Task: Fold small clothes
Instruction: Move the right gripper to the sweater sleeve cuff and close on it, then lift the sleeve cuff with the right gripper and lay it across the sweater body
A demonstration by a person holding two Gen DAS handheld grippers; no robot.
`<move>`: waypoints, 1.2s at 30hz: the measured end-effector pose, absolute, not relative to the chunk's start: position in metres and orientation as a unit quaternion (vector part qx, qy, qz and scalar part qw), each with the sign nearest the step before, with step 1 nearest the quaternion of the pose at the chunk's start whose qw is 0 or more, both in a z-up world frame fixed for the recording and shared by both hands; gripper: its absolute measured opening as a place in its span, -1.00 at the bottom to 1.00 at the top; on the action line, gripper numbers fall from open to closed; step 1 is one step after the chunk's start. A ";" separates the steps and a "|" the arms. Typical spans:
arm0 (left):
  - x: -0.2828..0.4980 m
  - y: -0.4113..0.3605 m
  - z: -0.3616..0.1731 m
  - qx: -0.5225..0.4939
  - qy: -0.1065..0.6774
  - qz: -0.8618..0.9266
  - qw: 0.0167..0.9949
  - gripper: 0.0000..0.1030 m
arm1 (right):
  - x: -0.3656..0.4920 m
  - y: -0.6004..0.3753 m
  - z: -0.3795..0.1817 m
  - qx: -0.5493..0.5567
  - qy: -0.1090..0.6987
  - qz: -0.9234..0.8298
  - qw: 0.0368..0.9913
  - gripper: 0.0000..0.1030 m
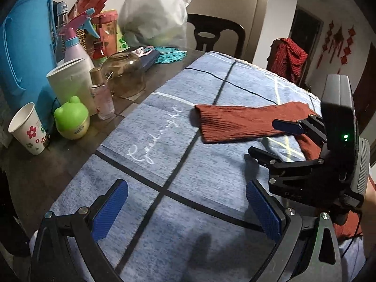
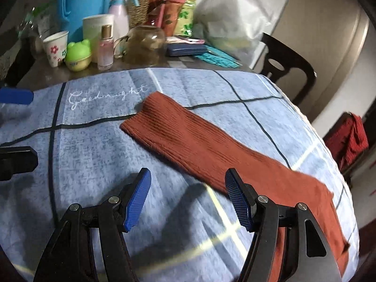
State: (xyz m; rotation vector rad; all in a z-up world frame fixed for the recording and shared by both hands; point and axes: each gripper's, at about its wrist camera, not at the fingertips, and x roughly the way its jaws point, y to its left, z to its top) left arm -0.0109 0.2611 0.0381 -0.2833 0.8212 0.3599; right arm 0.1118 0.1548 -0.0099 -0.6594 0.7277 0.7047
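A rust-red ribbed sock (image 2: 206, 145) lies flat and stretched out on a blue checked cloth (image 2: 98, 155), cuff toward the far left, foot end running to the near right. My right gripper (image 2: 188, 199) is open just above the cloth, its right finger over the sock's near edge. In the left wrist view the sock (image 1: 242, 122) lies ahead on the right. My left gripper (image 1: 188, 209) hangs open over bare blue cloth (image 1: 164, 164), nothing between its fingers. The right gripper (image 1: 268, 138) shows there too, open beside the sock.
Clutter lines the table's far left: a flowered paper cup (image 1: 27, 129), a green frog jar (image 1: 71, 117), a small perfume bottle (image 1: 102, 96), an upturned glass bowl (image 1: 124, 75), spray bottles and a white bag (image 1: 157, 16). A dark chair (image 2: 289, 68) stands behind the table.
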 end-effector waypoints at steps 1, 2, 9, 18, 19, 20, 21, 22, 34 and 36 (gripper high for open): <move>-0.010 0.264 0.037 -0.142 0.397 0.173 0.890 0.97 | 0.113 0.159 -0.011 -0.313 0.342 0.334 0.821 0.20; -0.009 0.266 0.036 -0.148 0.398 0.174 0.889 0.97 | 0.114 0.164 -0.013 -0.317 0.341 0.338 0.818 0.18; -0.002 0.276 0.033 -0.174 0.399 0.165 0.885 0.97 | 0.114 0.188 -0.017 -0.356 0.323 0.360 0.800 -0.03; 0.008 0.282 0.034 -0.186 0.400 0.168 0.882 0.97 | 0.128 0.189 -0.011 -0.297 0.349 0.386 0.800 -0.87; 0.010 0.282 0.035 -0.185 0.398 0.167 0.883 0.97 | 0.132 0.186 -0.009 -0.280 0.358 0.389 0.801 -0.87; 0.012 0.282 0.036 -0.186 0.398 0.164 0.883 0.97 | 0.135 0.185 -0.008 -0.266 0.365 0.393 0.801 -0.87; 0.014 0.283 0.037 -0.189 0.398 0.162 0.883 0.97 | 0.139 0.182 -0.006 -0.249 0.372 0.396 0.801 -0.88; 0.016 0.284 0.037 -0.195 0.398 0.160 0.882 0.96 | 0.144 0.177 -0.003 -0.229 0.381 0.399 0.802 -0.88; 0.050 0.265 0.042 -0.193 0.398 0.116 0.889 0.93 | 0.168 0.133 0.023 -0.132 0.393 0.380 0.827 -0.90; 0.055 0.261 0.041 -0.193 0.401 0.107 0.889 0.93 | 0.170 0.123 0.027 -0.117 0.393 0.377 0.831 -0.90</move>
